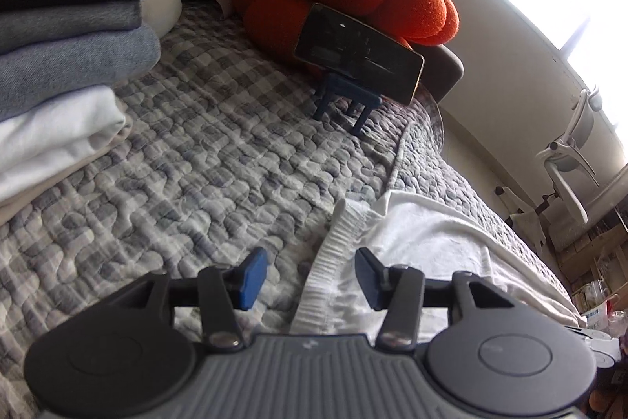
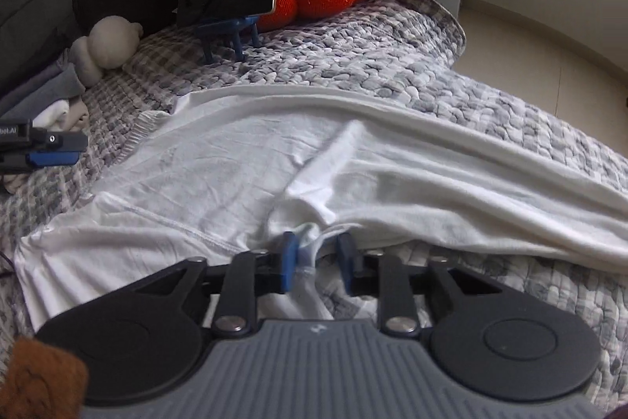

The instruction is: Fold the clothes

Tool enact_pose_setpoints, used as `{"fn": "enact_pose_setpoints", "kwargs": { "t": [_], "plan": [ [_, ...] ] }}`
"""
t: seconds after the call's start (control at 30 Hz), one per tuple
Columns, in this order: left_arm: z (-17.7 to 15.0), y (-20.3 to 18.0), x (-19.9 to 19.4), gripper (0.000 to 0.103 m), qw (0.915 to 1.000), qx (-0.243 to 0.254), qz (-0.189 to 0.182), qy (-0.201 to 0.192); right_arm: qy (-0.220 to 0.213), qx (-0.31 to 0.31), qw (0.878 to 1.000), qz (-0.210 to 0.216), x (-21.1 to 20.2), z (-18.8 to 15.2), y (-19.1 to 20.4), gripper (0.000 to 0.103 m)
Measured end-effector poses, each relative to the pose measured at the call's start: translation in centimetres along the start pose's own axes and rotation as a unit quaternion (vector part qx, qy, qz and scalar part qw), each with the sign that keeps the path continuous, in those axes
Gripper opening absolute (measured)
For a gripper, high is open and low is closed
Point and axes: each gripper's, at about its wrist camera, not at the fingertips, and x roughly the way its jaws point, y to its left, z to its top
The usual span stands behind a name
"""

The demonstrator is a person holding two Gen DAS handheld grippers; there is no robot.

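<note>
Spreading across the quilted cover (image 2: 392,65), the white garment (image 2: 235,160) is pinched at its near edge by the right gripper (image 2: 316,260), presumably to draw a fold over. The left gripper (image 1: 310,277) is held apart, empty, above the ribbed hem (image 1: 333,254). Bare quilt is left toward the folded stack (image 1: 59,65).

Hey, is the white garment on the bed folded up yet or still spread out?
Mostly spread: the white garment lies long across the quilt, one edge bunched in the right gripper.
</note>
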Motion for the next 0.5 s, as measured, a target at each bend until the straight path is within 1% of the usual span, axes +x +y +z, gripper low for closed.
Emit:
{"fn": "enact_pose_setpoints", "kwargs": {
  "t": [0.1,0.2,0.27,0.3,0.37,0.4,0.47,0.5],
  "plan": [
    [0.7,-0.5,1.1,0.054,0.9999,0.014,0.002,0.003,-0.016,-0.008,0.999,-0.033,-0.5,0.2,-0.2,0.0],
    [1.2,-0.9,2.4,0.055,0.9995,0.025,-0.001,0.017,-0.03,0.004,0.998,-0.059,-1.1,0.3,-1.3,0.0],
    [1.5,-1.1,3.4,0.057,0.999,0.034,-0.007,0.028,-0.033,0.003,0.995,-0.09,-1.2,0.2,-1.9,0.0],
    [1.6,-1.2,3.9,0.057,0.9987,0.037,-0.011,0.033,-0.03,0.006,0.995,-0.09,-1.2,0.2,-2.2,0.0],
    [1.8,-1.3,4.8,0.059,0.9981,0.04,-0.017,0.042,-0.026,0.013,0.997,-0.067,-1.2,-0.2,-2.4,0.0],
    [1.9,-1.4,5.3,0.063,0.9979,0.04,-0.021,0.046,-0.024,0.017,0.998,-0.055,-1.2,-0.4,-2.5,0.0],
    [2.0,-1.5,6.2,0.065,0.9977,0.036,-0.028,0.05,-0.025,0.028,0.999,-0.035,-1.4,-0.6,-2.4,0.007],
    [2.0,-1.6,6.7,0.065,0.9976,0.035,-0.031,0.05,-0.028,0.035,0.999,-0.026,-1.5,-0.6,-2.3,0.015]
  ]
}}
